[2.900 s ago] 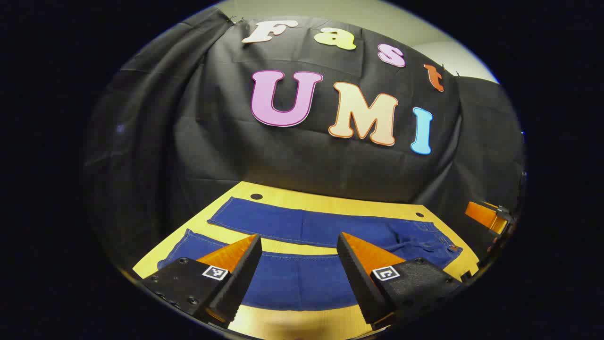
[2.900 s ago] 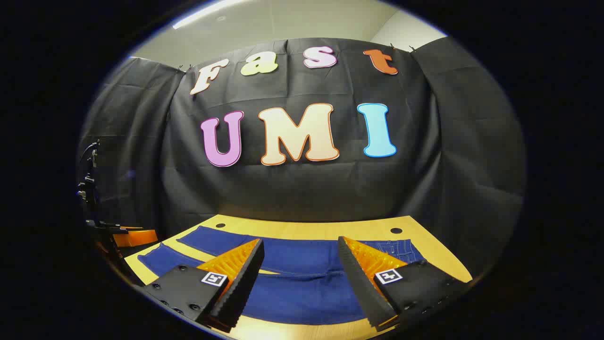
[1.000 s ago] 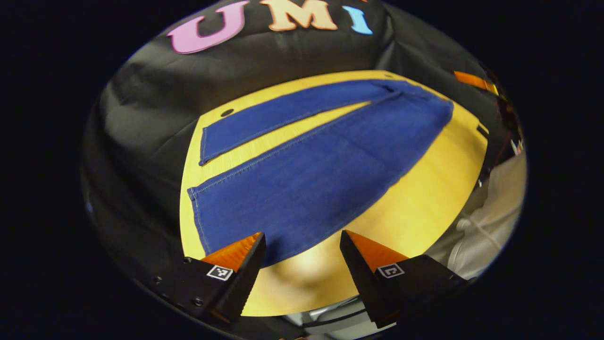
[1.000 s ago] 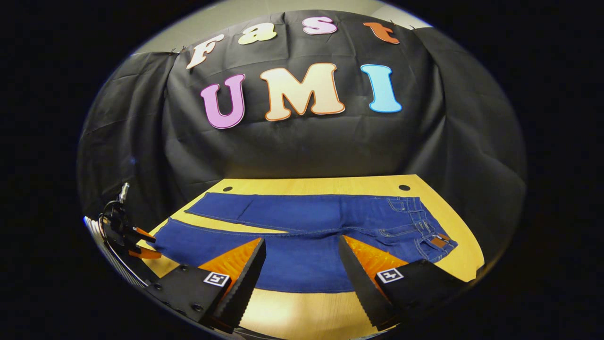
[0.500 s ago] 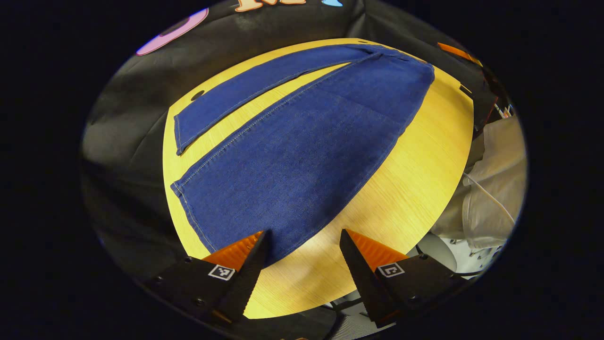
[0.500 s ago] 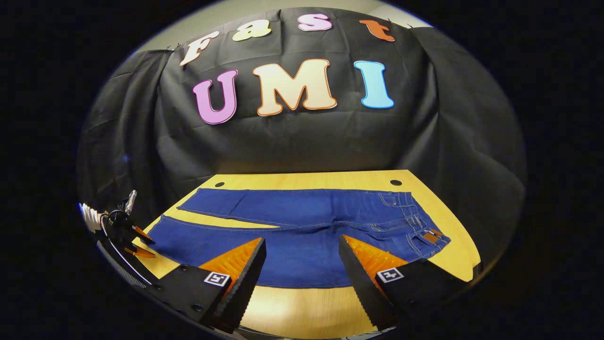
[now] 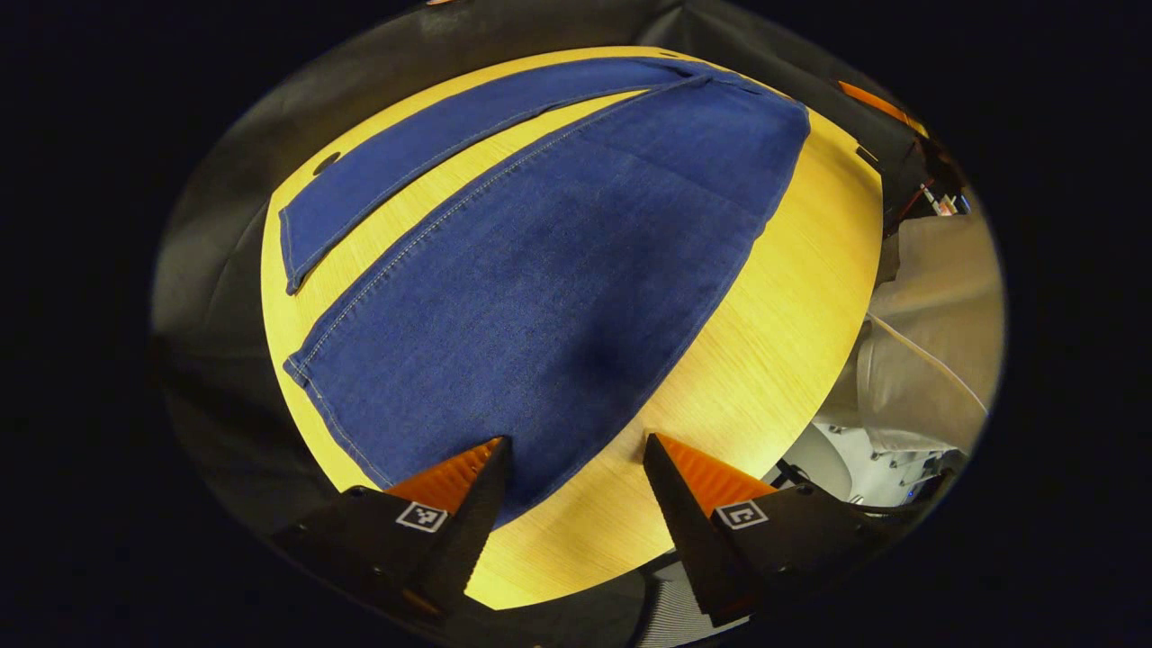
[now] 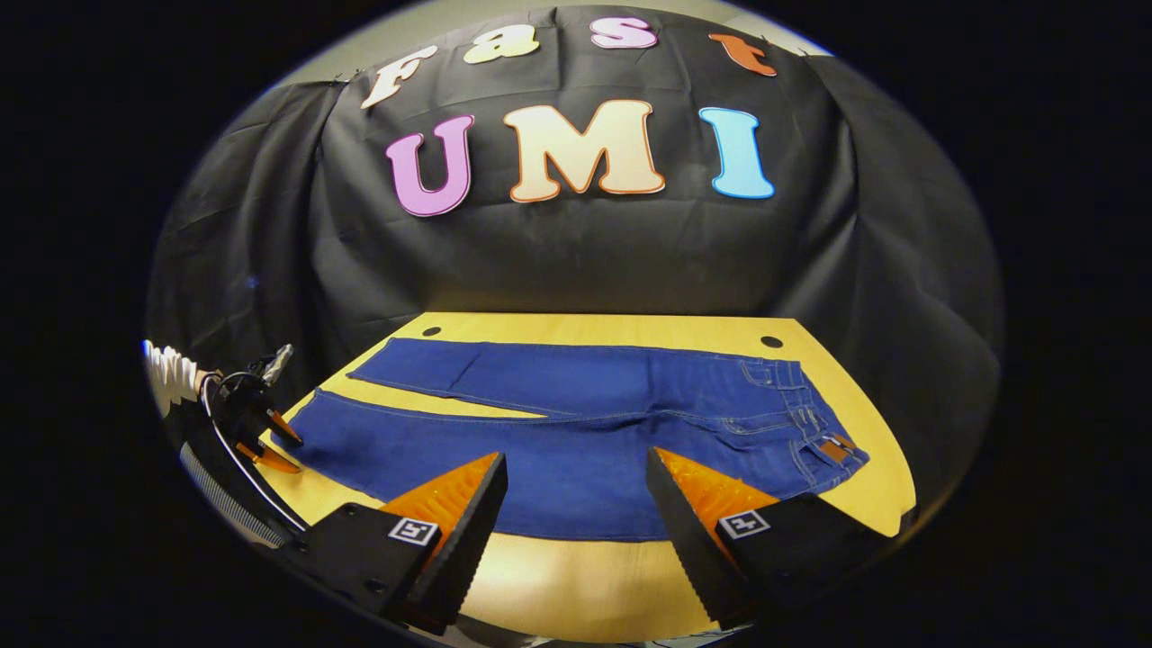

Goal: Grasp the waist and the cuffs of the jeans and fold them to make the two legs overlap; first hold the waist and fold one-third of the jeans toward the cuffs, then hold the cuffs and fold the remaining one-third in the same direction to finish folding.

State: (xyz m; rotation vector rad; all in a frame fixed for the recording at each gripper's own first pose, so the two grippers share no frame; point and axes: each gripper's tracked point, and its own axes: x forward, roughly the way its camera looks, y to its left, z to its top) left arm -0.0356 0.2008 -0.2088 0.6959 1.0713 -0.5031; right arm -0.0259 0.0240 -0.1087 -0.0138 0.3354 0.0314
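Your left gripper (image 7: 571, 450) has dropped closer over the near leg's cuff, jaws spread, gripping nothing. Your right gripper (image 8: 576, 468) is hovering spread wide, jeans (image 8: 594, 423) lying flat on the table (image 8: 585, 576) just ahead, waist to its right.

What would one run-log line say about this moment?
stage: approach | jeans: flat, legs apart | left hand-held gripper: open at near cuff | right hand-held gripper: open, nothing held

The left gripper (image 7: 571, 454) has swung from facing the wall to looking down over the near cuff (image 7: 328, 409) of the jeans (image 7: 540, 270), jaws wide. The right gripper (image 8: 576, 477) has tipped slightly downward, showing more table (image 8: 558, 585).
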